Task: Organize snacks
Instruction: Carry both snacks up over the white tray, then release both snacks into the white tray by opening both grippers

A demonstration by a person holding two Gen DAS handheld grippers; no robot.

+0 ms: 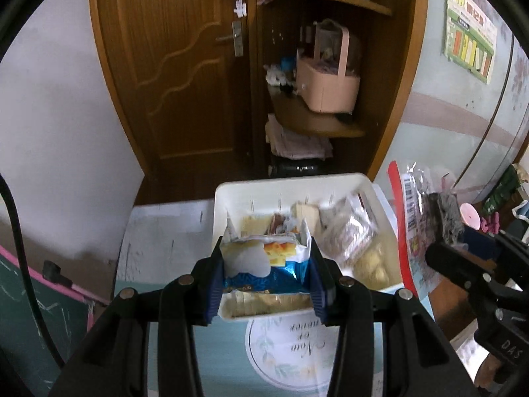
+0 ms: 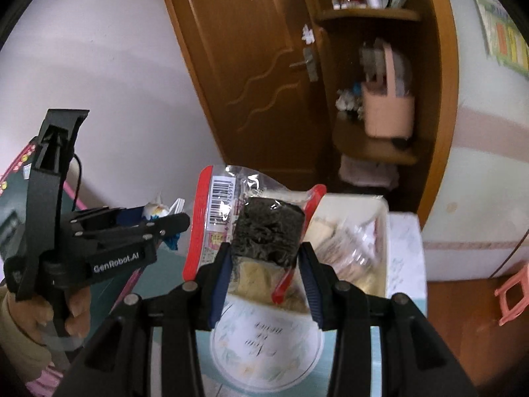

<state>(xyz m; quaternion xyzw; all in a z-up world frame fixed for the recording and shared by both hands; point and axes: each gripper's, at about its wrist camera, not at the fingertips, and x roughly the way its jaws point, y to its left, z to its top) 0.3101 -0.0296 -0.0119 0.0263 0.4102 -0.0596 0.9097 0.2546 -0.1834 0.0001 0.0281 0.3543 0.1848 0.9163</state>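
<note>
My left gripper (image 1: 266,273) clamps a blue packet (image 1: 264,264), my right gripper (image 2: 264,274) a clear bag (image 2: 251,218); both hang before the half-filled white bin (image 1: 291,185), still unplaced.

A lived-in home room: a carved wooden door (image 1: 185,76) with a lever handle, corner shelves (image 1: 334,3) crowded with bottles and a pink basket (image 1: 327,82), a colourful chart (image 1: 469,29) taped to the painted wall, and a small pink stool (image 2: 512,294) on the floor.
</note>
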